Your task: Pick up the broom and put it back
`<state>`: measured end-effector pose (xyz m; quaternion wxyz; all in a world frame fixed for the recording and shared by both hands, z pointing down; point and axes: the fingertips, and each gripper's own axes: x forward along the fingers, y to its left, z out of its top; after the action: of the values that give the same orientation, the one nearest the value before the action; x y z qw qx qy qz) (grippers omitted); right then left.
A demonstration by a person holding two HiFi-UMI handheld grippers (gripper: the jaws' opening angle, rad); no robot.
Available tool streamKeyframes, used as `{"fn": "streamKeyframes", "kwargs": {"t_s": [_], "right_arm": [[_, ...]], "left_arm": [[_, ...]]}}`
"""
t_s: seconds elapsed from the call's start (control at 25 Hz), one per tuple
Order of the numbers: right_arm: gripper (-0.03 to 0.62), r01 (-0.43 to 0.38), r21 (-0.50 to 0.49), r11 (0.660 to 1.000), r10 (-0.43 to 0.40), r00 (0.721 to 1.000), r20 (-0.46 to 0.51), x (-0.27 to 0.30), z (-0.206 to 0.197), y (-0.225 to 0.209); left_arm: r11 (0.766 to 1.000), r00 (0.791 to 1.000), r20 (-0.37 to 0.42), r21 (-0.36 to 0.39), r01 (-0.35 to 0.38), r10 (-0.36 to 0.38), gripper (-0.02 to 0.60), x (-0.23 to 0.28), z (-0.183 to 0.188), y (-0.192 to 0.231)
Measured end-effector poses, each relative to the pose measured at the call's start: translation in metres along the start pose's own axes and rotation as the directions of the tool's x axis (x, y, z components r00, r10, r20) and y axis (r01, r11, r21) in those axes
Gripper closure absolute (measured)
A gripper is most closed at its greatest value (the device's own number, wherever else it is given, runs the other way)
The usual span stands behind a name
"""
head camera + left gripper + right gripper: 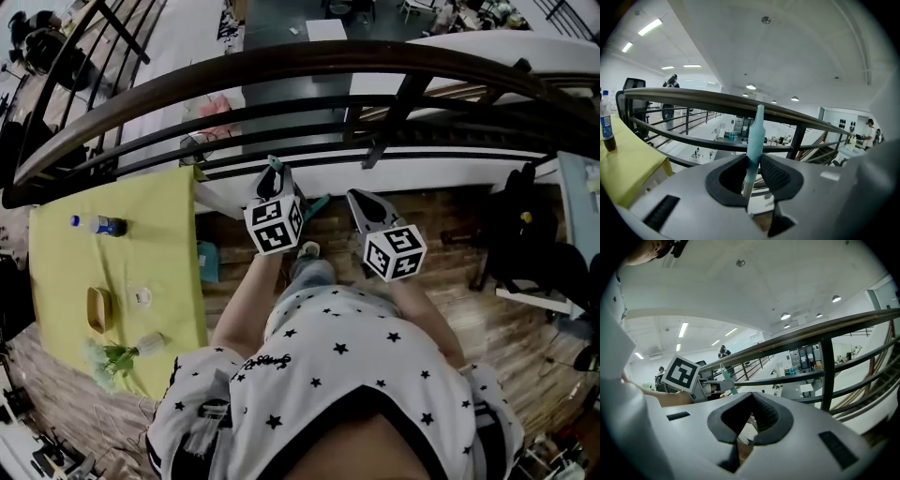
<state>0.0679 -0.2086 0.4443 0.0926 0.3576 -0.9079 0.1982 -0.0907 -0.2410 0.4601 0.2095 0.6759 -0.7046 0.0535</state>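
Note:
The broom's handle [755,136] has a pale teal grip over a metal shaft and stands nearly upright between the jaws of my left gripper [752,171], which is shut on it. In the head view the left gripper [275,178] is held up in front of the dark railing [281,61], with a teal piece of the broom [318,203] showing just to its right. My right gripper [361,202] hovers beside it, apart from the broom. Its jaws [749,413] are open with nothing between them. The right gripper view also catches the left gripper [701,386] and the teal handle [727,377]. The broom's head is hidden.
A yellow-covered table [56,272] stands at the left with a bottle [98,225], a wooden ring [98,309] and a small plant [122,354]. Beyond the railing is a drop to a lower floor. Dark equipment [525,225] stands on the wooden floor at the right.

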Motion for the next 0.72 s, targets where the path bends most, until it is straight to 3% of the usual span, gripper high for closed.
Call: {"fn": "streamKeyframes", "kwargs": {"t_s": [0.32, 0.72], "right_arm": [[0.600, 0.092, 0.036, 0.995, -0.092, 0.996, 0.017, -0.010, -0.004, -0.020], [0.600, 0.150, 0.069, 0.986, -0.150, 0.989, -0.008, -0.009, -0.013, -0.028]], "left_arm": [[0.995, 0.995, -0.040, 0.035, 0.096, -0.094, 0.482, 0.019, -0.014, -0.027], [0.987, 0.981, -0.119, 0.036, 0.157, -0.152, 0.482, 0.033, -0.042, -0.038]]}}
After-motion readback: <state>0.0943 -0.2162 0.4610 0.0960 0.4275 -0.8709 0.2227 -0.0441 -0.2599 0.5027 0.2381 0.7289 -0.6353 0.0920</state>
